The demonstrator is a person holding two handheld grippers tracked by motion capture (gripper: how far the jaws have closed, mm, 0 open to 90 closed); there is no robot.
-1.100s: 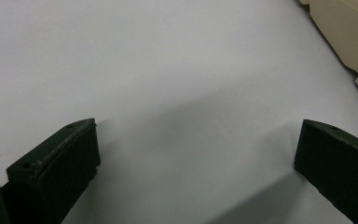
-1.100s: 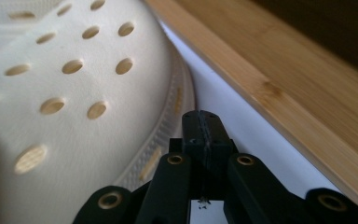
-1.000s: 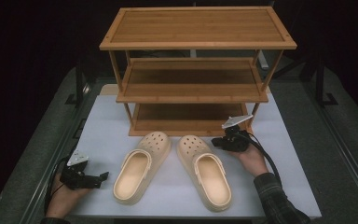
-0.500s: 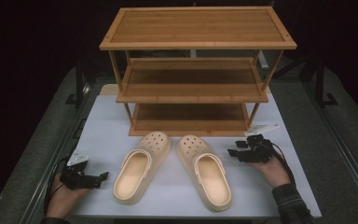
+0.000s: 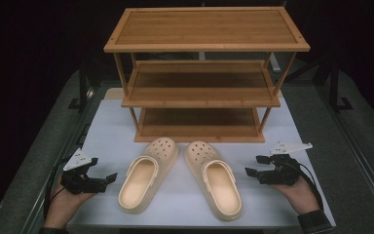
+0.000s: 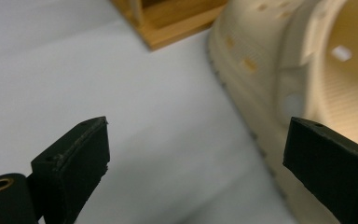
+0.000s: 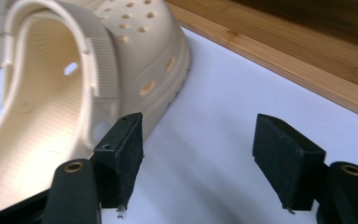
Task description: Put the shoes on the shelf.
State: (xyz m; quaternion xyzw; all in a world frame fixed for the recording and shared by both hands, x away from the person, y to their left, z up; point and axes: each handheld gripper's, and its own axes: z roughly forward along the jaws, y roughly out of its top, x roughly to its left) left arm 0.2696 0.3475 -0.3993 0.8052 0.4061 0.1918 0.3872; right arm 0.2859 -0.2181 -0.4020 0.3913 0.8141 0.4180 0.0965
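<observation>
Both grippers gape, released — left gripper (image 5: 108, 177) beside left clog (image 5: 146, 175), right gripper (image 5: 253, 165) near right clog (image 5: 214, 183), touching neither.

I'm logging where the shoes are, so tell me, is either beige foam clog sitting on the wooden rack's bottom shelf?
No: both beige foam clogs lie on the white table mat in front of the three-tier wooden rack.

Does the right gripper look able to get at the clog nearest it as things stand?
Probably yes: the right gripper is open beside the right clog, with bare white mat between them.
</observation>
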